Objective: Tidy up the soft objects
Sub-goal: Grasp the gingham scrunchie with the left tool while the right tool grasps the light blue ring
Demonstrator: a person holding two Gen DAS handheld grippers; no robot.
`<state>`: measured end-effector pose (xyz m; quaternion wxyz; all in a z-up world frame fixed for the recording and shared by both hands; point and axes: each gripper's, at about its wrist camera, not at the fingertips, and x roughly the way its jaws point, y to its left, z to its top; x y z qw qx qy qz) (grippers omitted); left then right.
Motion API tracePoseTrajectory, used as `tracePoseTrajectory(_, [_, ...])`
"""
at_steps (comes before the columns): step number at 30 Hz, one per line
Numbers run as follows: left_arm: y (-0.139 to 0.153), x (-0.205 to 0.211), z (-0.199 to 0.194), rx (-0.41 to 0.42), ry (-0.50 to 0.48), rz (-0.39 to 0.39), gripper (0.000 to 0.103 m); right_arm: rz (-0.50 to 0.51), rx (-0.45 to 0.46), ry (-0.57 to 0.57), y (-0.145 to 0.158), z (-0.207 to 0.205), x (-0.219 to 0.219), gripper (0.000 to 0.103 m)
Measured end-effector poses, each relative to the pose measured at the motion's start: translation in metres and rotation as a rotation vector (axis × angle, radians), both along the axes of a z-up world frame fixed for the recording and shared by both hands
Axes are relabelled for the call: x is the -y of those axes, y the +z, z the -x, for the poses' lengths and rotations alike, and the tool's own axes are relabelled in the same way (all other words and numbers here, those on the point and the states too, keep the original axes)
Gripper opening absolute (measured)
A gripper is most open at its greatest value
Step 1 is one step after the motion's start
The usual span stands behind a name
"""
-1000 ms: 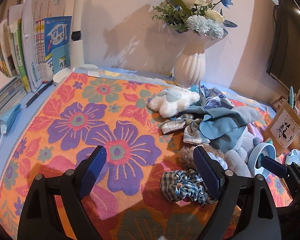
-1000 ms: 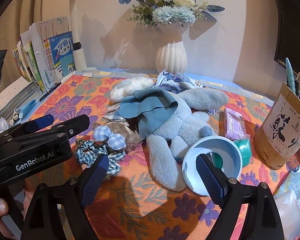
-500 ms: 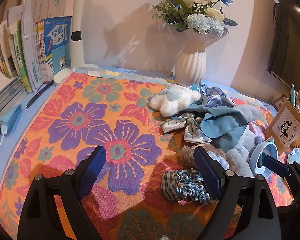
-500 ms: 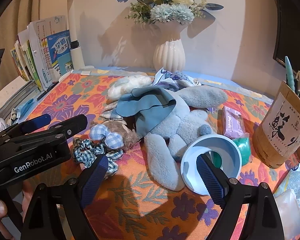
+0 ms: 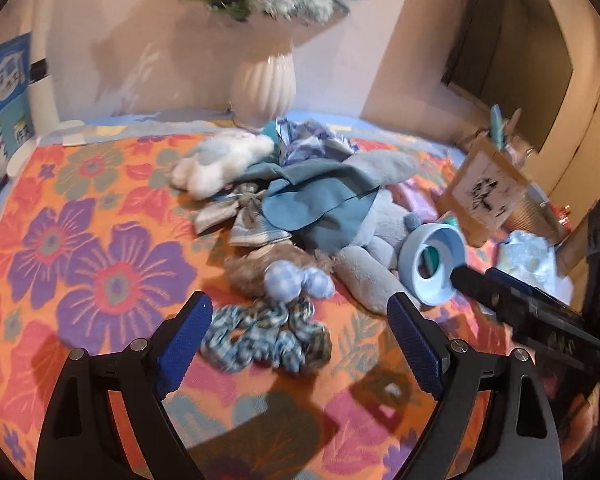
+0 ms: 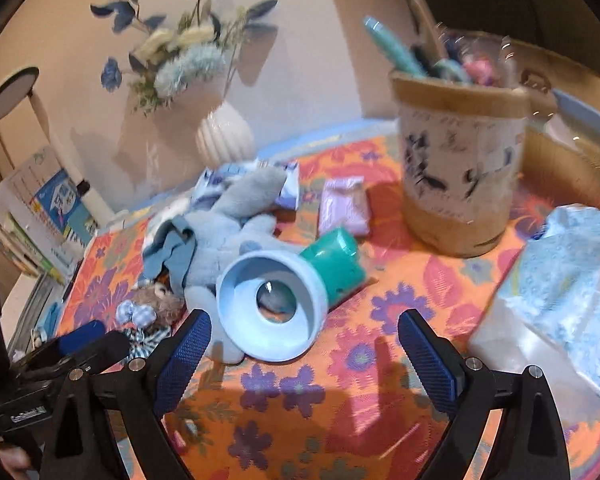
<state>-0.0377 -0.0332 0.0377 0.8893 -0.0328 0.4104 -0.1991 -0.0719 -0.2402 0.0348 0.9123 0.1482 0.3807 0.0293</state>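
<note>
Scrunchie [image 5: 266, 338] just beyond wide-open, empty left tongs [image 5: 300, 336]; right tongs [image 6: 306, 350] opening, empty.

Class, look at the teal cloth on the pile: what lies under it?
Under the teal cloth lies the blue-grey plush rabbit: legs and one long ear stick out. Its head and face are covered. Anything else beneath cannot be seen.
</note>
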Motion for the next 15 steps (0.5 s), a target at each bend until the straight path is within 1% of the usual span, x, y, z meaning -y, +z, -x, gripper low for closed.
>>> tracePoseTrajectory(2, [-0.006, 0.003, -0.010, -0.029, 0.004, 0.015, 0.084, 0.036, -0.037, 0.050, -0.003, -0.008, -0.012, 0.093])
tracePoseTrajectory(3, [-0.010, 0.001, -0.016, -0.054, 0.019, 0.028, 0.084, 0.069, -0.059, 0.051, -0.004, -0.013, -0.018, 0.093])
tracePoseTrajectory(5, [-0.014, -0.006, -0.021, -0.074, 0.036, 0.054, 0.084, 0.071, -0.071, 0.058, -0.006, -0.019, -0.020, 0.093])
tracePoseTrajectory(8, [-0.015, -0.013, -0.020, -0.074, 0.040, 0.108, 0.084, 0.079, -0.077, 0.053, -0.007, -0.027, -0.022, 0.093])
tracePoseTrajectory(11, [-0.019, -0.009, -0.023, -0.089, 0.047, 0.087, 0.084, 0.103, -0.107, 0.031, -0.011, -0.036, -0.023, 0.092])
tracePoseTrajectory(12, [-0.020, -0.005, -0.024, -0.091, 0.051, 0.066, 0.084, 0.114, -0.117, 0.023, -0.013, -0.038, -0.024, 0.089])
tracePoseTrajectory(13, [-0.021, -0.003, -0.024, -0.089, 0.055, 0.049, 0.082, 0.120, -0.117, 0.022, -0.013, -0.039, -0.024, 0.085])
tracePoseTrajectory(14, [-0.021, -0.001, -0.024, -0.085, 0.058, 0.033, 0.076, 0.124, -0.113, 0.026, -0.013, -0.039, -0.025, 0.082])
tracePoseTrajectory(15, [-0.021, 0.001, -0.024, -0.082, 0.061, 0.020, 0.071, 0.135, -0.105, 0.029, -0.013, -0.039, -0.028, 0.076])
